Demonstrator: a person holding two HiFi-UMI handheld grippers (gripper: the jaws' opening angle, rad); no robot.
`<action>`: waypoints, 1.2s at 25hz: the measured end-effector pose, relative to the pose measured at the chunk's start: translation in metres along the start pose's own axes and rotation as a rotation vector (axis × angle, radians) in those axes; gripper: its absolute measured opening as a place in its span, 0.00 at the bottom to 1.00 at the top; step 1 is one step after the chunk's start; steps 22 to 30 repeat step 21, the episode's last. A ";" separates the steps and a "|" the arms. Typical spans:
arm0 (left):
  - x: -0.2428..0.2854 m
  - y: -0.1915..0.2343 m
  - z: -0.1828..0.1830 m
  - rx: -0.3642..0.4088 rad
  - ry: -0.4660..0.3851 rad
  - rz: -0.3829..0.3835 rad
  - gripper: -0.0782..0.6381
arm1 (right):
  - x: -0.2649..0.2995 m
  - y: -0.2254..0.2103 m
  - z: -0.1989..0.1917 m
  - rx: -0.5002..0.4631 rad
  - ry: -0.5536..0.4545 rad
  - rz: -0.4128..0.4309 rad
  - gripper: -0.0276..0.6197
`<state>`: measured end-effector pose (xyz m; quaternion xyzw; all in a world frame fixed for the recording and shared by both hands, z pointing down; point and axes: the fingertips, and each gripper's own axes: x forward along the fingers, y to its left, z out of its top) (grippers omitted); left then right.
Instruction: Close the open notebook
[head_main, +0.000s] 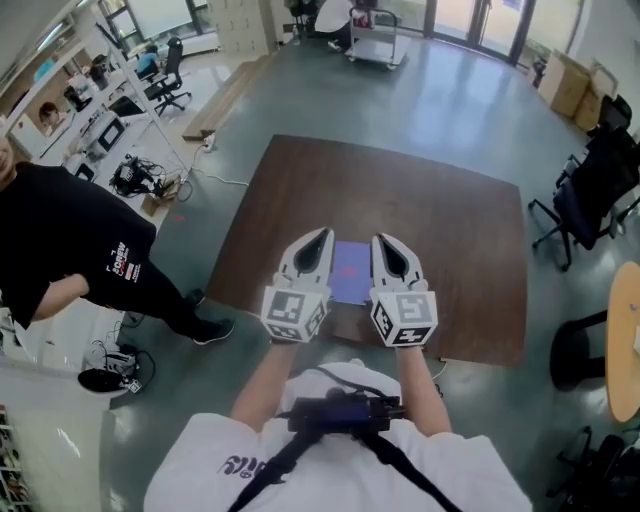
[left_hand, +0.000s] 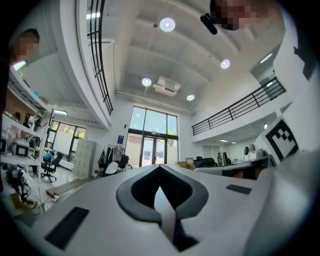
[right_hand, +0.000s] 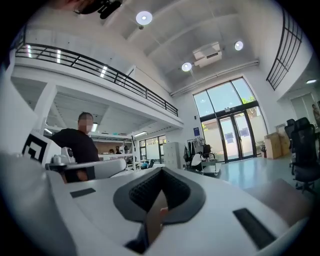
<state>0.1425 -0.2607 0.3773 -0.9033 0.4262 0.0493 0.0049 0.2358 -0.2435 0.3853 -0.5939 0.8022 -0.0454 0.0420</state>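
Observation:
A purple notebook (head_main: 350, 272) lies flat on the dark brown table (head_main: 450, 230) near its front edge, showing a single cover face. In the head view both grippers are held up side by side in front of the person's chest, above the notebook and framing it. The left gripper (head_main: 325, 233) has its jaws together with nothing between them, and so does the right gripper (head_main: 381, 238). The left gripper view shows that gripper (left_hand: 159, 166) pointing level across the room, jaw tips meeting. In the right gripper view the right gripper (right_hand: 161, 170) looks the same. Neither gripper view shows the notebook.
A person in black (head_main: 70, 250) stands left of the table. Black office chairs (head_main: 590, 190) stand to the right, and a round wooden table (head_main: 625, 340) sits at the right edge. Cables and gear (head_main: 140, 178) lie on the floor at left. A cart (head_main: 375, 35) stands far back.

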 end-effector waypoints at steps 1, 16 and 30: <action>-0.005 0.003 0.007 0.013 -0.015 -0.003 0.12 | 0.001 0.006 0.004 0.004 -0.007 -0.006 0.03; -0.063 0.038 0.009 -0.057 0.022 -0.051 0.12 | -0.010 0.079 0.005 -0.036 0.007 -0.096 0.03; -0.079 0.038 0.008 -0.094 0.022 -0.087 0.12 | -0.022 0.088 -0.005 -0.016 0.021 -0.147 0.03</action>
